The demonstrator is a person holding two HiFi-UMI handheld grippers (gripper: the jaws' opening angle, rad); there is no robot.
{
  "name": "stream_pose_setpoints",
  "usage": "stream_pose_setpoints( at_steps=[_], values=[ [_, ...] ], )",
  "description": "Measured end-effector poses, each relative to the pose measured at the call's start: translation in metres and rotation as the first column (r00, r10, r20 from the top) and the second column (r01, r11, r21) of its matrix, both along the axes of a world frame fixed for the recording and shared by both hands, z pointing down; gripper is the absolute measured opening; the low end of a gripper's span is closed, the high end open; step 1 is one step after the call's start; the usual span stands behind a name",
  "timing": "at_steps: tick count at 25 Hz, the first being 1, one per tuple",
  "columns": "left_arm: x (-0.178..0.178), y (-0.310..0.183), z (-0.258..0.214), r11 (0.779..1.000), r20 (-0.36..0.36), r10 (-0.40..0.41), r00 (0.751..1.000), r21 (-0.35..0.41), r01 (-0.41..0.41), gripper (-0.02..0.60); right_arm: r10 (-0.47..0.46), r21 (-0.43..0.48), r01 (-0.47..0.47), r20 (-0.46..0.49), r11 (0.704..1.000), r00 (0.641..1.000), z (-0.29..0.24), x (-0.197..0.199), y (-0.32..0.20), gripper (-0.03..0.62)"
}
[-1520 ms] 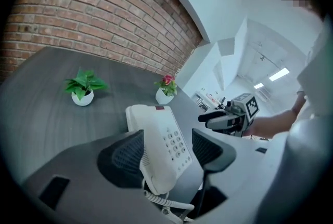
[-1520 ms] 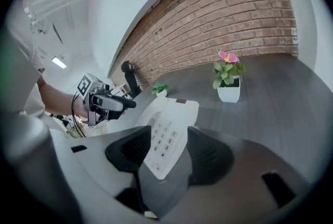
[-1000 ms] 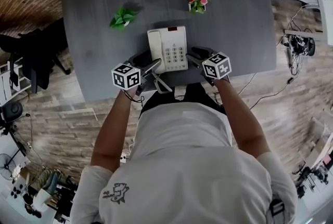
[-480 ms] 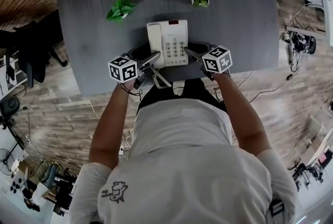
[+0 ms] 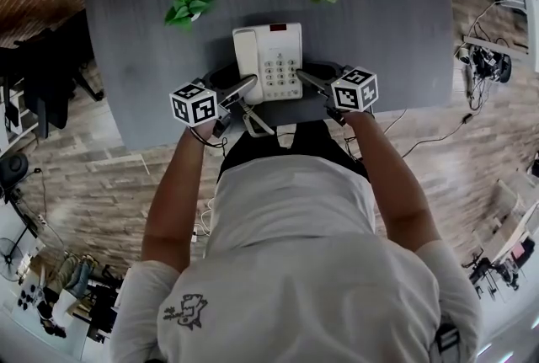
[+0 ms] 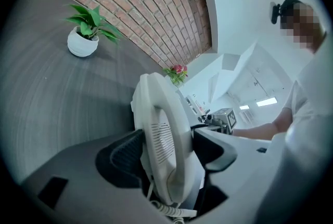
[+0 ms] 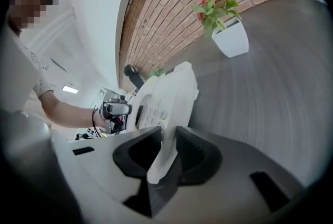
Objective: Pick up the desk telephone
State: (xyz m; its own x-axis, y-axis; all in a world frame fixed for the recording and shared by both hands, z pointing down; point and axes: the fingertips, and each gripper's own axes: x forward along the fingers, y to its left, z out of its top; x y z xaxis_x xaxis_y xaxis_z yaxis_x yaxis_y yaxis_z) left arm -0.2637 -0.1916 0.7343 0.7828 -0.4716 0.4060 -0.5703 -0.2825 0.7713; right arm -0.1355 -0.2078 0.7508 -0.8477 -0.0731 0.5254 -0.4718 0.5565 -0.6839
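Okay, desk telephone (image 5: 271, 60) sat at the counter's (image 5: 135, 33) near edge. Left gripper (image 5: 242, 96) fingers (image 6: 122, 158) were clamped on its handset (image 6: 166, 134). Right gripper (image 5: 305, 83) fingers had just been closing and now pinched its right edge.

The right gripper (image 7: 166, 140) had just been closing its jaws, and they came to pinch the desk telephone's (image 7: 171, 93) right edge.

The bench (image 5: 152, 33) runs off the head view's top edge, and the person's body (image 5: 295, 252) covers the middle of its near edge. On the telephone (image 5: 269, 62) the key labels are too small to read. Its coiled cord (image 5: 257, 124) slips off that near edge and vanishes beneath the person.
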Motion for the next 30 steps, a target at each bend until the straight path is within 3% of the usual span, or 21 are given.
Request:
stream_pose_setpoints(
  at_steps=[20,30],
  values=[
    [-0.002,0.000,-0.003,0.999,0.004,-0.049,0.999,-0.012,0.049,0.301,0.040,-0.029,-0.039,0.038,0.999,0.998,-0.003,-0.001,-0.002,0.083],
    [0.006,0.017,-0.017,0.995,0.019,-0.101,0.995,-0.016,0.101,0.296,-0.004,-0.004,0.004,0.042,1.000,0.999,-0.019,0.005,0.004,0.078]
  ],
)
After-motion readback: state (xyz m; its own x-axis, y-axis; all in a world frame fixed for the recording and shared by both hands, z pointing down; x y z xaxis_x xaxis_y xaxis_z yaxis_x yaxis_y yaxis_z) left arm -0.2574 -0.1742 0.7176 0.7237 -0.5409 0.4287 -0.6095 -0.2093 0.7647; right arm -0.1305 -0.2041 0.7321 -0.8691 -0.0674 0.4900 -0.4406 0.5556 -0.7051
